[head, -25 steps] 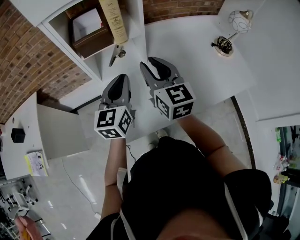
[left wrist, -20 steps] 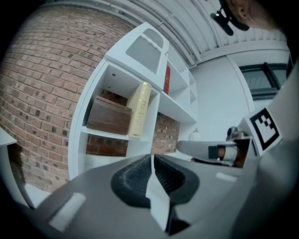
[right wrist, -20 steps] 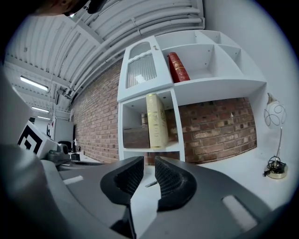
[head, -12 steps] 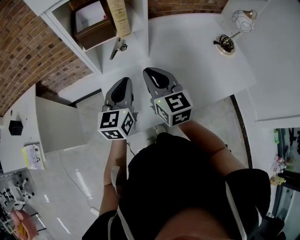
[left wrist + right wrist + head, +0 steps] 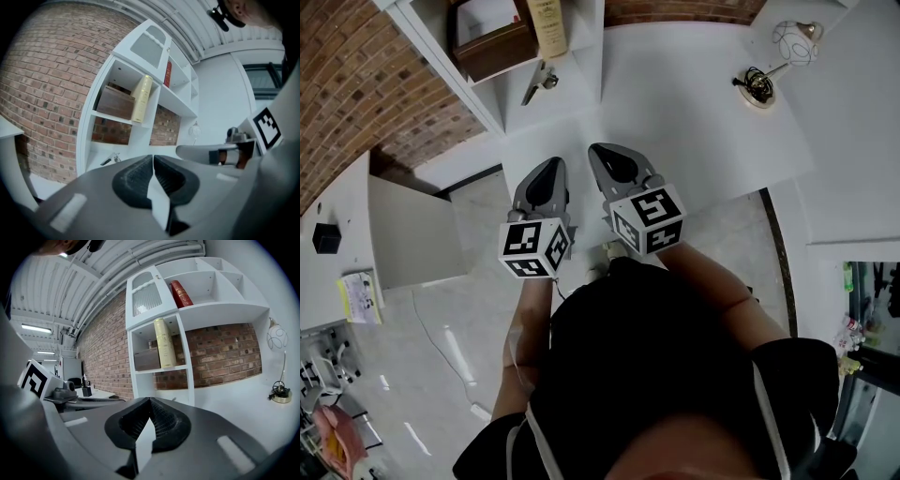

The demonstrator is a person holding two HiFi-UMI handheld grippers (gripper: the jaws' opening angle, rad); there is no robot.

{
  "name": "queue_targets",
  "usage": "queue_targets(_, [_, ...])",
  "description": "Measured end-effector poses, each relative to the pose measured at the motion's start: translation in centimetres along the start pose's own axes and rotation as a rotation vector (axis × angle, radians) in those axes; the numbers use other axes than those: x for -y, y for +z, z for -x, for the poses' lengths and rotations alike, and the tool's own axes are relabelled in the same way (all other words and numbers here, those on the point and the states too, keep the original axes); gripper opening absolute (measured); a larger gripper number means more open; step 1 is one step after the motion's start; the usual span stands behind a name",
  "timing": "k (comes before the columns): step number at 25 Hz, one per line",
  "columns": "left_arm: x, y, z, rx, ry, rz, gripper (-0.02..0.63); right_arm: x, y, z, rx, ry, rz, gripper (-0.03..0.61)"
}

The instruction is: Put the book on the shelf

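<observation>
Brick wall [image 5: 366, 84] is backing a white bench [image 5: 703, 122] in the head view, with a white shelf unit [image 5: 591, 28] standing at the far left. The left gripper [image 5: 548, 169] and right gripper [image 5: 617, 155] are hovering side by side over the near edge, well apart from the shelf, neither carrying anything. A cream book [image 5: 548, 23] is standing in a lower compartment, just beside a brown box [image 5: 492, 42]. A small metal piece [image 5: 539, 82] is lying on the bench below them, and a lamp [image 5: 794, 42] is sitting far right.

The left gripper view is showing its jaws pressed together with nothing between them. The cream book [image 5: 142, 98] is standing nearly upright to the right of the brown box [image 5: 116, 101] in one compartment; a red book [image 5: 167, 73] is leaning in the compartment above and to the right.

The right gripper view is showing its jaws closing fully, pads meeting on nothing. The cream book [image 5: 164, 343] and brown box [image 5: 146, 359] are sharing the lower compartment, and the red book [image 5: 180, 294] is leaning alone higher up.

Judging by this, the placing step is looking finished: the book is resting on the shelf and both grippers are empty. The next move is probably only calling for drawing clear without knocking the shelf.
</observation>
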State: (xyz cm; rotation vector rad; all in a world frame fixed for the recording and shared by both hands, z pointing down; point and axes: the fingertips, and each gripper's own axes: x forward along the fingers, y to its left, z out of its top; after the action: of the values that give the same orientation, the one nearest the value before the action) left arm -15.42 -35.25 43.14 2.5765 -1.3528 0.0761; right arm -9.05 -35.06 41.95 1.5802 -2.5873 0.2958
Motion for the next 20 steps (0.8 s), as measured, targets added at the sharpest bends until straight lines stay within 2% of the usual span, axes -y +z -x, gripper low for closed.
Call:
queue_targets(8, [-0.3, -2.3, 0.9, -0.049, 0.015, 0.022, 0.012, -0.7, -2.6, 0.2, -0.073, 0.018, -0.006, -0.003])
queue_targets(20, [0.1, -2.7, 1.1, -0.061, 0.005, 0.026, 0.012, -1.8, -3.0, 0.2, -0.086, 0.058, -0.004, -0.003])
